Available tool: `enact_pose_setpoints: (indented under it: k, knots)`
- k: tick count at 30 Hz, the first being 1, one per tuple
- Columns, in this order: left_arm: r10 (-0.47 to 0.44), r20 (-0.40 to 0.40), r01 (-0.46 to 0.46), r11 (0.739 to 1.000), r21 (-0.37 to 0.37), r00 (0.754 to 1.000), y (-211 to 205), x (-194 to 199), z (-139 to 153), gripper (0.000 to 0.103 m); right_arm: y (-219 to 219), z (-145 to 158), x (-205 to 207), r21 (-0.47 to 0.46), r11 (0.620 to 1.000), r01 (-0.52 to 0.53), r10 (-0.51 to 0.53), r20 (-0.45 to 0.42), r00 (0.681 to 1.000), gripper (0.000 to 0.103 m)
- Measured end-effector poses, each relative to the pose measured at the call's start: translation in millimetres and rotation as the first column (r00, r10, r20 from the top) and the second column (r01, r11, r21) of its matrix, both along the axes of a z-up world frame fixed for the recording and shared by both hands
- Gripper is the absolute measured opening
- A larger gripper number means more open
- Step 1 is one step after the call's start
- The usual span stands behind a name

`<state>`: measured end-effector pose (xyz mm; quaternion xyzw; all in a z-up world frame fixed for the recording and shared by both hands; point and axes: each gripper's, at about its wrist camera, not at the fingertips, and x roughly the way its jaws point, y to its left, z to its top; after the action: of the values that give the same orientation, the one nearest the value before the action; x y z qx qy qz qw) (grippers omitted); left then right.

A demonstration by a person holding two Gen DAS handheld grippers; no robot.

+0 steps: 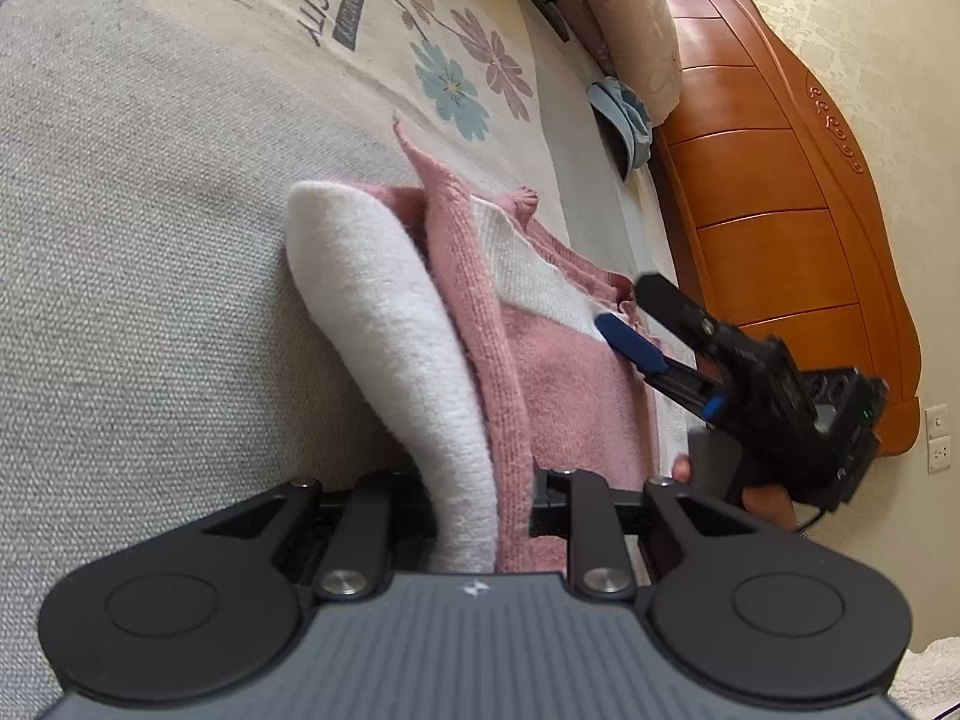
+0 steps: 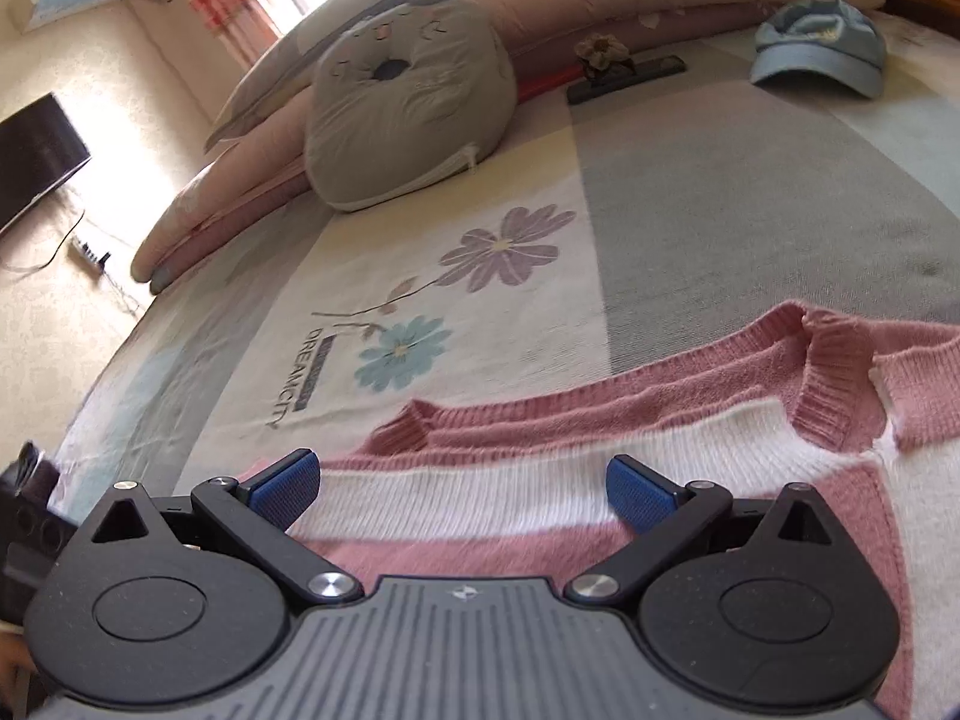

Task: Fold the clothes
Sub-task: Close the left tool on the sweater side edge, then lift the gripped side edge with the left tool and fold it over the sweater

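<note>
The pink-and-white sweater (image 2: 600, 480) lies on the bed (image 2: 720, 228), just below the flower print. The left tool (image 1: 480, 516) is clamped on a raised fold of it; the right tool (image 2: 462, 483) hovers with its jaws wide apart over the white stripe. Best bet: keep the lifted edge taut and straight so the fold lands flat.
</note>
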<state>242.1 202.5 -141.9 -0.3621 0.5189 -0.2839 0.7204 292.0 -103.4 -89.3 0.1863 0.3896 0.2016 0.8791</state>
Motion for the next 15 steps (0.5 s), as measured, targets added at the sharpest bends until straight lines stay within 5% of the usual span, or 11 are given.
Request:
enact_pose_setpoints:
  k: [9,15]
  knots:
    - [0.003,0.011,-0.003,1.0,0.008,1.0,-2,-2,0,0.023,-11,29,-33,0.048,0.999,0.008,-0.008,0.001,1.0,0.103]
    - [0.004,0.026,-0.004,1.0,0.021,1.0,-5,-2,2,0.023,-15,14,-87,0.059,0.998,0.012,-0.004,-0.123,0.992,0.103]
